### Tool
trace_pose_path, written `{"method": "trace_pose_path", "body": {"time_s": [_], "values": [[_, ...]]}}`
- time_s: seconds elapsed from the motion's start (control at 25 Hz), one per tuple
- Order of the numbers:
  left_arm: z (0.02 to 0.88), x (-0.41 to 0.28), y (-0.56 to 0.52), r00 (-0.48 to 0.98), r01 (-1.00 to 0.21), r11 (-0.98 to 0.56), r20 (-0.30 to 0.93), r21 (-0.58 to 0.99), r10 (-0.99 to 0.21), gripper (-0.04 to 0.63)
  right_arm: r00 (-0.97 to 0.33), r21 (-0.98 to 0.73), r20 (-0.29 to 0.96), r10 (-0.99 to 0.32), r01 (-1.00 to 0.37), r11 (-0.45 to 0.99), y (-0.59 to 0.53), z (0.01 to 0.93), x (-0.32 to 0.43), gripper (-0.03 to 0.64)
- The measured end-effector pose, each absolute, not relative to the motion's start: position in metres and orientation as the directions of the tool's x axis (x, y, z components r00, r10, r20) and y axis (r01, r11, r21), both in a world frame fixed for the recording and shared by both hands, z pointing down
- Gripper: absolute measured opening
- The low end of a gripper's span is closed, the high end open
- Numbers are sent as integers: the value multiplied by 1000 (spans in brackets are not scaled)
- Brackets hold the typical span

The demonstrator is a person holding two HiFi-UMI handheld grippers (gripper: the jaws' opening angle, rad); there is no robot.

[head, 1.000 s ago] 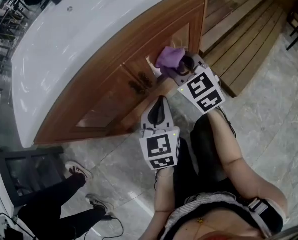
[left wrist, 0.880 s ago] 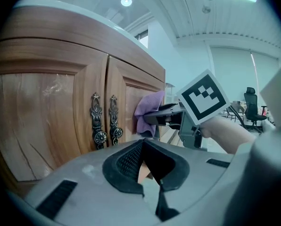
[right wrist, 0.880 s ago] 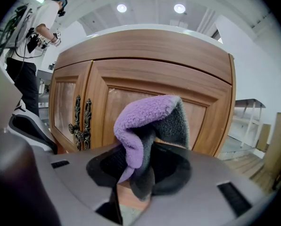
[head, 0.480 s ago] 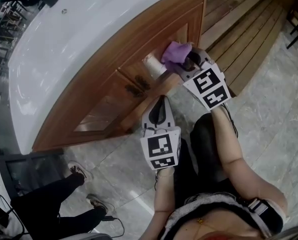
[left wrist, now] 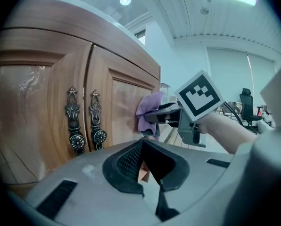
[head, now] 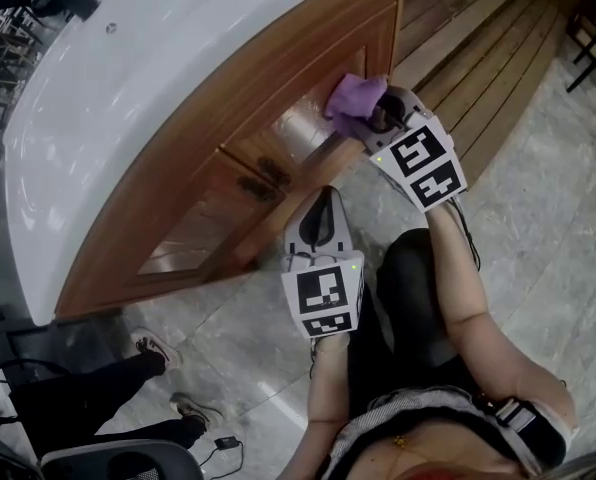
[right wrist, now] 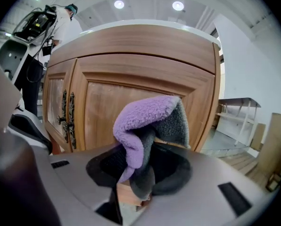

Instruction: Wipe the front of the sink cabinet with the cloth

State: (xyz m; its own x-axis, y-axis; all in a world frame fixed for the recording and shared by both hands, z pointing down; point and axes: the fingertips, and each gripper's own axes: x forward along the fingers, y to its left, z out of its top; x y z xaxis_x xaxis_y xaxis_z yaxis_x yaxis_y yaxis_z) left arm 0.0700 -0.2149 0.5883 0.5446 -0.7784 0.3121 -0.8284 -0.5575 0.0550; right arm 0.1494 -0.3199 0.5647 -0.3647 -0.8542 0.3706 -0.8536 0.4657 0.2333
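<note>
Fingers of my right gripper (right wrist: 141,169) are clamped on the purple-and-grey cloth (right wrist: 145,120), which is pressed to the right-hand door panel of the sink cabinet (head: 228,158), upper centre of the head view. Observed, largest first: the white sink top (head: 128,78) fills the upper left, and the wooden cabinet front curves below it. Both doors are closed, so I cannot see any contents. Two ornate dark handles (left wrist: 85,125) sit side by side at the door seam. The right arm is stretched forward to the cabinet. My left gripper (head: 323,200) hangs lower, centre frame, clear of the cabinet, pointing at it, its jaws together and holding nothing.
</note>
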Motion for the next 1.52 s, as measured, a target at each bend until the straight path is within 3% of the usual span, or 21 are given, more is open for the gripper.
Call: {"method": "trace_pose_path", "body": {"time_s": [0.56,1.52], "values": [[595,78,-211,562,-815,-576,329,62,-759,0,-203,276,376,-904,-907,319,-337,572,205,184],[599,60,-203,541,-831,-551,332,75,-773,0,-207,200,374,-904,-934,297,-329,581,207,184]]}}
